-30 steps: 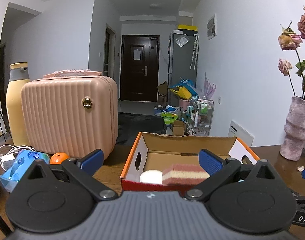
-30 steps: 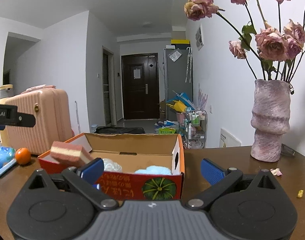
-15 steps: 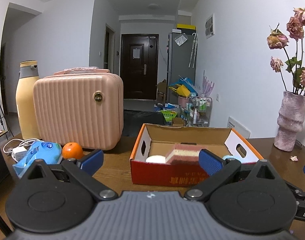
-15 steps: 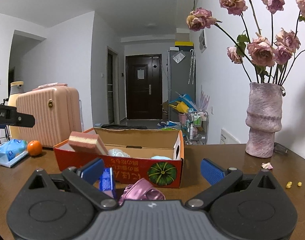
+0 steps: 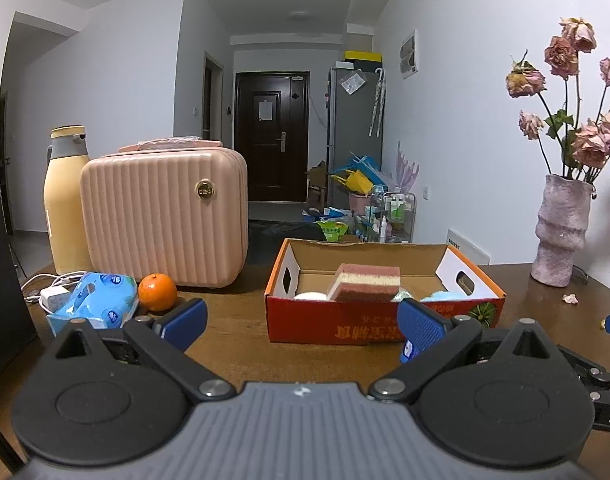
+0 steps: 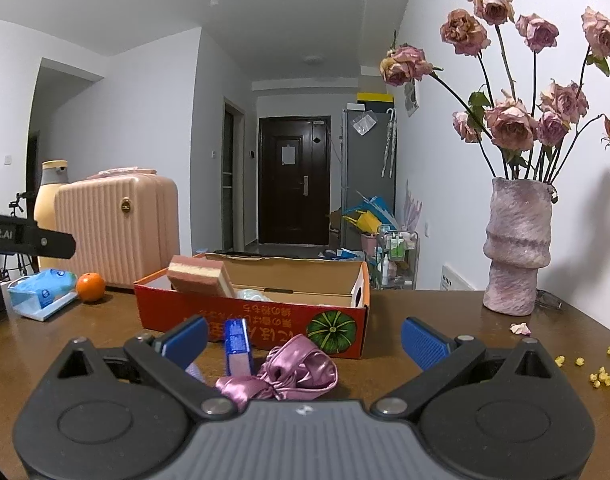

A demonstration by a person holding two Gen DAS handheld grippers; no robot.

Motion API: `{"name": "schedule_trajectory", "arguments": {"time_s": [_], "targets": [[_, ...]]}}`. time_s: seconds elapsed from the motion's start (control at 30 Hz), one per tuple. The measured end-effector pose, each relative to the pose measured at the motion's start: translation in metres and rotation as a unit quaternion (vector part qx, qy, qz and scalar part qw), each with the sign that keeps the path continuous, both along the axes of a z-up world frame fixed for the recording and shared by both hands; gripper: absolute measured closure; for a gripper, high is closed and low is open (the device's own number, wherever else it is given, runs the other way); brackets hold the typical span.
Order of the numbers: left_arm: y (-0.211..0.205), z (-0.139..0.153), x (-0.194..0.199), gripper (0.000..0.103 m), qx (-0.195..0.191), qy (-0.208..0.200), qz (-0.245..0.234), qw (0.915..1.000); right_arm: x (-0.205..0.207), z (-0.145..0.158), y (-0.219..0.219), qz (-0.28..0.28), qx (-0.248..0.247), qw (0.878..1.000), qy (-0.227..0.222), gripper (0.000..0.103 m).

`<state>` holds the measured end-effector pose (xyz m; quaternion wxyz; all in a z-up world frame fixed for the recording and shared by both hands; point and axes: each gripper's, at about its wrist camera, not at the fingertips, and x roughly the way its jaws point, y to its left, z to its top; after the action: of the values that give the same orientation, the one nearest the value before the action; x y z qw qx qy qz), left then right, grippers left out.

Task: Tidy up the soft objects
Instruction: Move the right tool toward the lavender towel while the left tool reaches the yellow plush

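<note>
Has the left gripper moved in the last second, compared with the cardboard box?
Yes. The left gripper has pulled back from the cardboard box: the box looks smaller and farther in the left wrist view, with more bare table before it.

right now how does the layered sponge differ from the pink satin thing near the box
The layered sponge sits inside the cardboard box, propped tilted above its rim; the pink satin piece lies on the table in front of the box. The sponge is a firm block with pink and cream bands; the satin piece is crumpled, shiny and one colour. Neither is held by a tool.
</note>
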<state>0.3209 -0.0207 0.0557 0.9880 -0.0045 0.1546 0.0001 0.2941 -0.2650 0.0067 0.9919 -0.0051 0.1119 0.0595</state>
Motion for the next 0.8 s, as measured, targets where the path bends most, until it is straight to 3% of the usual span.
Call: {"name": "schedule_trajectory", "arguments": {"time_s": [0.57, 0.8], "targets": [[0.019, -0.006, -0.053, 0.000, -0.028, 0.016, -0.006, 0.9995, -0.043, -0.001, 0.004, 0.005, 0.002, 1.000, 0.002, 0.000], [0.024, -0.007, -0.057, 0.000, -0.039, 0.017, -0.013, 0.9990, -0.049, -0.005, 0.004, 0.000, 0.003, 1.000, 0.010, 0.000]]}}
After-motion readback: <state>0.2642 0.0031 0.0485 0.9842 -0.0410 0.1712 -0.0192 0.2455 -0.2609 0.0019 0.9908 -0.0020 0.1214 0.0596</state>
